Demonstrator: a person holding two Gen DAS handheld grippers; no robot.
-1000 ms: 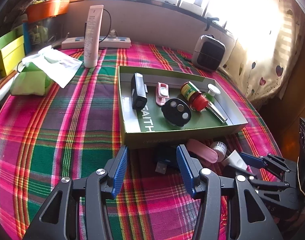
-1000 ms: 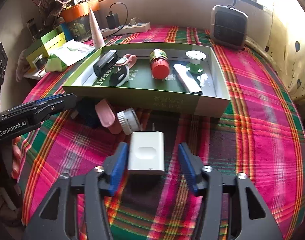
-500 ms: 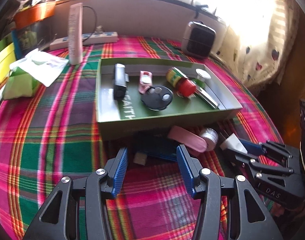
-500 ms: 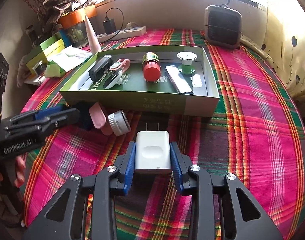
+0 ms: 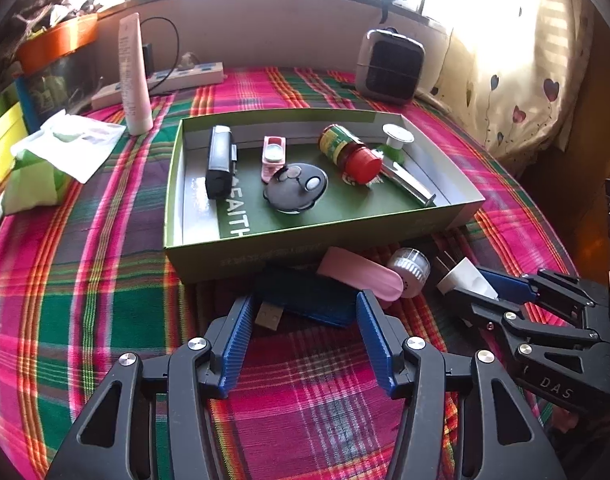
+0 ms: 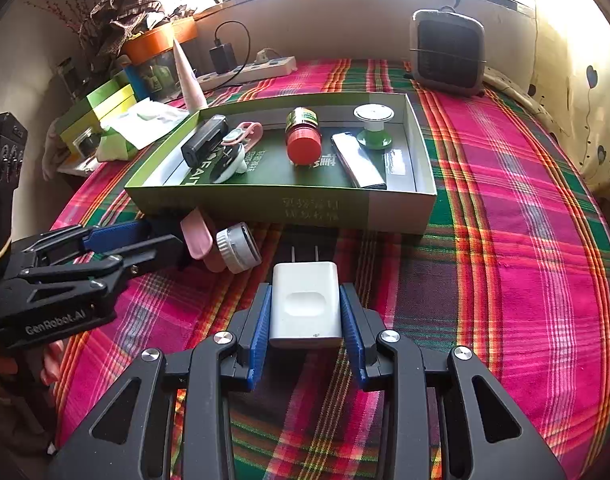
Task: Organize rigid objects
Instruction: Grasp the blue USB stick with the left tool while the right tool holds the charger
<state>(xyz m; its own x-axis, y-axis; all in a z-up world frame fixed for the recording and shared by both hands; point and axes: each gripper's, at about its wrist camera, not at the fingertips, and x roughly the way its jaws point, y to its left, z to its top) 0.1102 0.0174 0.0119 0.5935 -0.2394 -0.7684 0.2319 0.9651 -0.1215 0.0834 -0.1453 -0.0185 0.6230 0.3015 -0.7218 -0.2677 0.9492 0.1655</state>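
The right gripper (image 6: 305, 316) clamped a white plastic wall charger (image 6: 306, 304); the left gripper (image 5: 303, 316), jaws opening, straddled a dark blue flat case (image 5: 309, 294) untouched.

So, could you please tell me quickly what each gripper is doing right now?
Left gripper: open and opening, holding nothing; blue USB stick lies just ahead.
Right gripper: shut on the white charger.

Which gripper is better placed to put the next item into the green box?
Right. The right gripper is shut on the white charger, just short of the green box. The left gripper is opening, nothing gripped, with the dark blue device lying just ahead.
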